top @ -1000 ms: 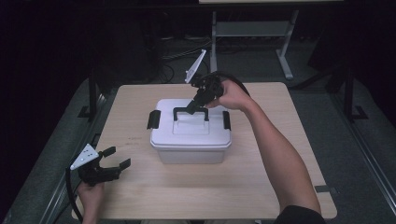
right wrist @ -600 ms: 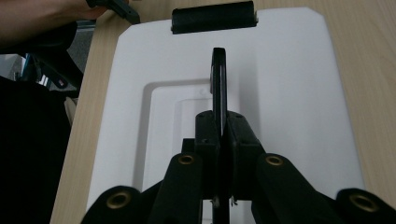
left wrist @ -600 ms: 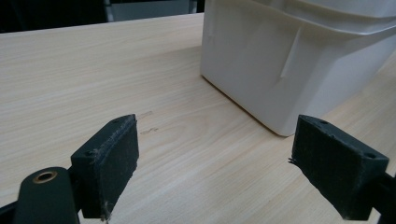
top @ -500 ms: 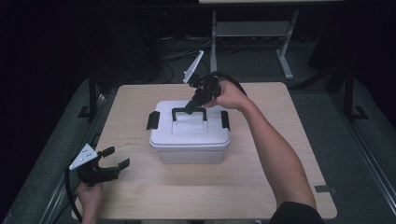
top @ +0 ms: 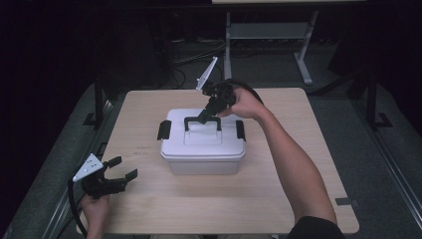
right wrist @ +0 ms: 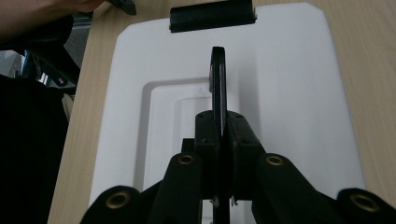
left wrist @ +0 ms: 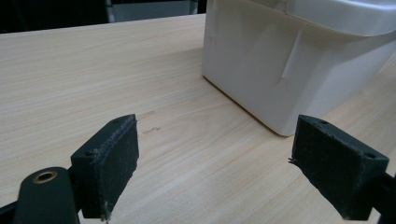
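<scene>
Gripping unlabelled white box (top: 203,149) handle (top: 201,121)

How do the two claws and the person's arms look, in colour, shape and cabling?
Both are black. The left claw carries a grey three-cornered plate on top and a black cable trailing behind; its jaws end in square black pads with frayed edges. The right claw has the same plate, and brass-coloured rivets in its links. The forearms are bare; a dark sleeve shows at the right upper arm.
</scene>
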The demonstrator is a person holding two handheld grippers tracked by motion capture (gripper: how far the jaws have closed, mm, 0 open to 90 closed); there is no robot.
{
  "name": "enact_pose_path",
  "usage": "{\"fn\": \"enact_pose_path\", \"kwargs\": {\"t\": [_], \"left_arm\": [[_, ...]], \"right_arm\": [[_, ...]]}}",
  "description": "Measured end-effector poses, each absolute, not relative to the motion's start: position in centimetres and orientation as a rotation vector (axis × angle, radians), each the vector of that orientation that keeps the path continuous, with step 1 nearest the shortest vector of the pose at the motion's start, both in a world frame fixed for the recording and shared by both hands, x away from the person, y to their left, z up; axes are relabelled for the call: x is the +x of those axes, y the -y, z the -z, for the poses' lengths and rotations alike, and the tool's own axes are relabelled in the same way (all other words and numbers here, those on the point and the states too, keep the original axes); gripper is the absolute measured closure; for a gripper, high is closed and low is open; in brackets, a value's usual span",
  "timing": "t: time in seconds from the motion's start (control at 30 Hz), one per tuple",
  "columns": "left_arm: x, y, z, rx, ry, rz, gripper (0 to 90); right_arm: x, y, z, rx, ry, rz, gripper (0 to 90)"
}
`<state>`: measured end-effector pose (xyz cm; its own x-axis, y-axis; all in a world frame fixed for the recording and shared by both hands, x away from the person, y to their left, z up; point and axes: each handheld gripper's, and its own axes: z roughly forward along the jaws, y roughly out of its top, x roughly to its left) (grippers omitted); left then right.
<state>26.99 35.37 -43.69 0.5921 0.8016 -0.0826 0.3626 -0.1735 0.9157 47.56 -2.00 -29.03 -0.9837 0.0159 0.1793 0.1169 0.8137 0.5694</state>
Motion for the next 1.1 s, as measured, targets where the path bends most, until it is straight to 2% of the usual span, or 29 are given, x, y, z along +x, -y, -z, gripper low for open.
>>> {"fn": "enact_pose_path", "kwargs": {"t": [0.77,1.1], "left_arm": [[27.0,-35.2,43.6,1.773,-0.952,-0.52,14.1],[27.0,-35.3,43.6,1.772,-0.95,-0.522,14.1]], "right_arm": [[47.1,3.2,29.1,-0.147,2.829,0.937,80.9],[47.2,3.8,29.3,-0.226,2.821,0.958,65.8]]}}
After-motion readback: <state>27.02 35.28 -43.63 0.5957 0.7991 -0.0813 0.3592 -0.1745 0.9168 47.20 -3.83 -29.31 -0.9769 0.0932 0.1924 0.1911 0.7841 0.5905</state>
